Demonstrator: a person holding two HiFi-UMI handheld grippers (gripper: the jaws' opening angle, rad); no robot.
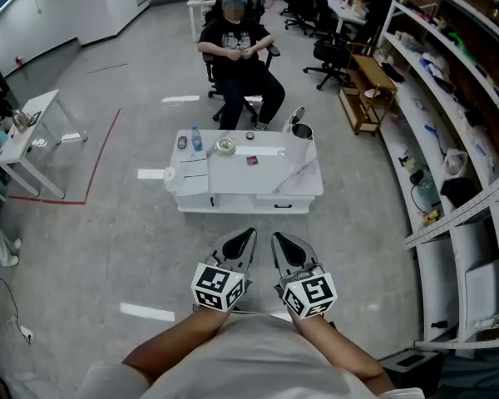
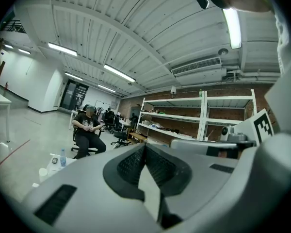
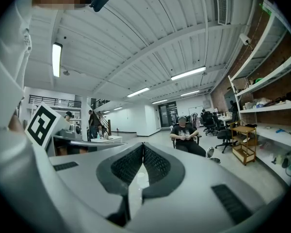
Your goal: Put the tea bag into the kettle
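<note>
- The low white rectangular table stands well ahead of the person on the grey floor, and it carries every thing the task needs.
- The left gripper and the right gripper hover side by side close to the person's body, well apart from the table. In each gripper view the ribbed black pads meet with nothing between them, so both are closed and empty.
- The silver metal kettle stands upright at the table's far right corner with its lid tipped open. It looks rigid and fairly heavy, and its smooth wall is likely slippery. With the mouth already clear, it probably needs no holding.
- The small dark-red square packet lying flat near the middle of the table is probably the tea bag, though it is too small to be sure.
  - It should be very light, thin and limp, and its paper would tear easily.
  - It lies flat on the table, so the pads would have to pinch one raised edge or corner, or a string and tag if it has one. A gentle squeeze should be enough.
- No brand or writing can be read anywhere.
  - The label on the clear plastic bottle is a blur.
  - The white cubes on the grippers carry only black square marker patterns, no words.
</note>
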